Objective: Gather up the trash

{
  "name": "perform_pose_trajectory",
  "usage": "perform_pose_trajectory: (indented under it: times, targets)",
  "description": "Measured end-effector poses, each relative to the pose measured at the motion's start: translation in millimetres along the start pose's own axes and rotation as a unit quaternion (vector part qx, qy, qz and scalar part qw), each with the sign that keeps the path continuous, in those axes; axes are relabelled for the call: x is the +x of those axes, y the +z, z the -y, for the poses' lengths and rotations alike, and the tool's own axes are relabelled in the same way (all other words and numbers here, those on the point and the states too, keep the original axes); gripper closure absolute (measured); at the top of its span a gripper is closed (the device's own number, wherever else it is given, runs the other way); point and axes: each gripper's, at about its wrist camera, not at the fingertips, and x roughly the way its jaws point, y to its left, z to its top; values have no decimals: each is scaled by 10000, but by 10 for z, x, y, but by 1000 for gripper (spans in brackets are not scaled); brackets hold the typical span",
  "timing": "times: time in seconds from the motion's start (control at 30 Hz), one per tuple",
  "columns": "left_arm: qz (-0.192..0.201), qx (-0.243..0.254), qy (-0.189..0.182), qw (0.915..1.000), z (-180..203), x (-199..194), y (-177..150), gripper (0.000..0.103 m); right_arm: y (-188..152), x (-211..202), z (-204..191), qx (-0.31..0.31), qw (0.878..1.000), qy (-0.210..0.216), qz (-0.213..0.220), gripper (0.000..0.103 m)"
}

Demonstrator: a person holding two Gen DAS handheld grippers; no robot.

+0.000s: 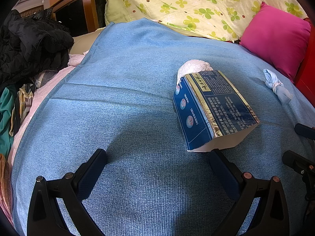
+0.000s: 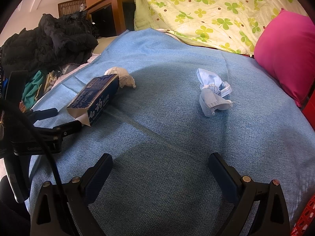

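A dark blue toothpaste box (image 1: 212, 110) with gold trim lies on the blue blanket (image 1: 128, 78), just ahead of my left gripper's right finger. A crumpled white tissue (image 1: 194, 67) sits behind it. A crumpled light blue face mask (image 1: 275, 85) lies to the right. My left gripper (image 1: 157, 155) is open and empty. In the right wrist view the mask (image 2: 213, 93) lies ahead of my open, empty right gripper (image 2: 160, 160); the box (image 2: 94, 96) and tissue (image 2: 123, 77) are at the left, with the left gripper (image 2: 59, 125) by the box.
A pink pillow (image 1: 275, 39) lies at the right, a clover-print quilt (image 1: 196, 5) at the back. Black jackets and clothes (image 1: 29, 45) are piled at the left. A wooden cabinet (image 1: 78, 9) stands behind. A red basket edge (image 2: 305, 220) shows at bottom right.
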Motion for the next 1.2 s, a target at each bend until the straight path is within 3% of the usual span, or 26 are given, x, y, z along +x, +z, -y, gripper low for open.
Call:
perform_pose_trajectory:
  times: [1.2]
  targets:
    - [-3,-5,6,10000,2,2,-3,0,-7,24,-26,-79,10000,-20,-39,0]
